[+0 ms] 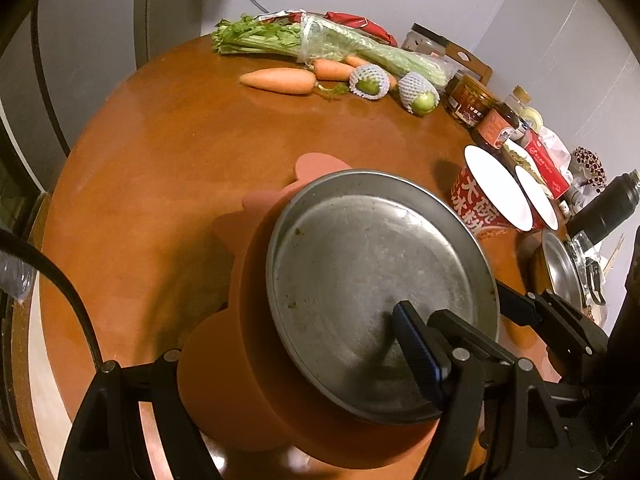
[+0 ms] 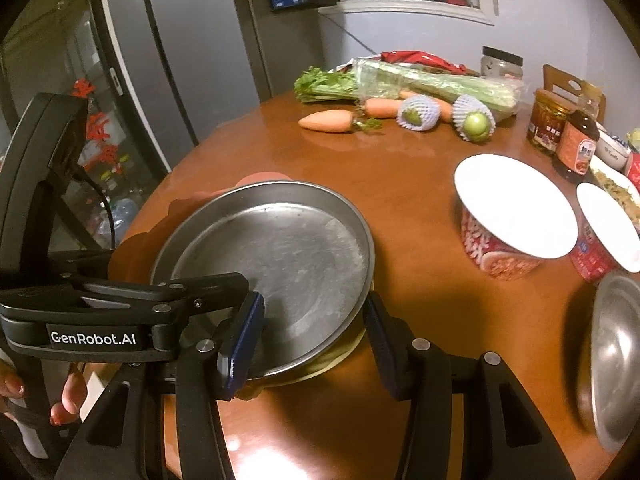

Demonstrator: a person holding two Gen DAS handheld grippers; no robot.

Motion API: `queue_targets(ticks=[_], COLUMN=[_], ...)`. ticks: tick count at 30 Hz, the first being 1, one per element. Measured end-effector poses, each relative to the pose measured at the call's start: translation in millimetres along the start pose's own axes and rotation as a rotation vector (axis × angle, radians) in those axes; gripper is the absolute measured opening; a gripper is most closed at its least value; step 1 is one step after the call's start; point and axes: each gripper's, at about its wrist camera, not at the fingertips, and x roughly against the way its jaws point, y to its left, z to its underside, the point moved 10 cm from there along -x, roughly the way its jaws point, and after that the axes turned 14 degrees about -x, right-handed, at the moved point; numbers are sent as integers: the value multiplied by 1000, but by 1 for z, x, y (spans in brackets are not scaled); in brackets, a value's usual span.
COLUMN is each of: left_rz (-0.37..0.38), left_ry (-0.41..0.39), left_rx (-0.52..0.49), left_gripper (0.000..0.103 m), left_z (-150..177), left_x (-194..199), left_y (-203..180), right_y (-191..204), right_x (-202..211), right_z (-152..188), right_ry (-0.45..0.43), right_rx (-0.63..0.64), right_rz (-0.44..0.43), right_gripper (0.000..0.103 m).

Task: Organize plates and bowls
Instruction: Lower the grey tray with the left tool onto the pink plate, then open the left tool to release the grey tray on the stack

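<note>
A round steel plate (image 1: 360, 272) (image 2: 280, 252) lies on a pink eared mat (image 1: 248, 300) (image 2: 140, 248) near the left edge of the brown table (image 1: 160, 160). My left gripper (image 1: 288, 336) stands wide over their near side. Its blue right pad sits inside the plate, and its left fingertip is hidden by the mat. From the right wrist, one of its fingers (image 2: 200, 282) reaches over the rim. My right gripper (image 2: 312, 308) straddles the plate's near-right rim, one pad over the plate's inside and one outside, with gaps showing. Neither gripper pinches anything.
Two red noodle cups (image 1: 492, 200) (image 2: 516, 216) stand right of the plate, and a second steel plate (image 2: 612, 360) lies beyond them. Carrots (image 1: 280, 80), celery, netted fruit and jars (image 2: 548, 124) line the far edge. A person's hand (image 2: 68, 396) holds the left gripper's handle.
</note>
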Motion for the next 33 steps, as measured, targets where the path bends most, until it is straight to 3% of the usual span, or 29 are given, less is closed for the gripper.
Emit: queue_targets(ticks=[11, 24, 33], left_rz=[-17, -13, -72], left_ry=[-8, -12, -48], left_rx=[-35, -23, -17], left_gripper=[79, 78, 78], left_z=[-22, -26, -27], left_x=[-12, -11, 3], left_y=[-4, -1, 8], right_y=[-18, -23, -27], right_x=[-10, -13, 0], right_z=[-18, -23, -27], right_ry=[-14, 1, -47], right_rx=[3, -18, -22], right_rz=[30, 32, 61], right_gripper=[53, 53, 53])
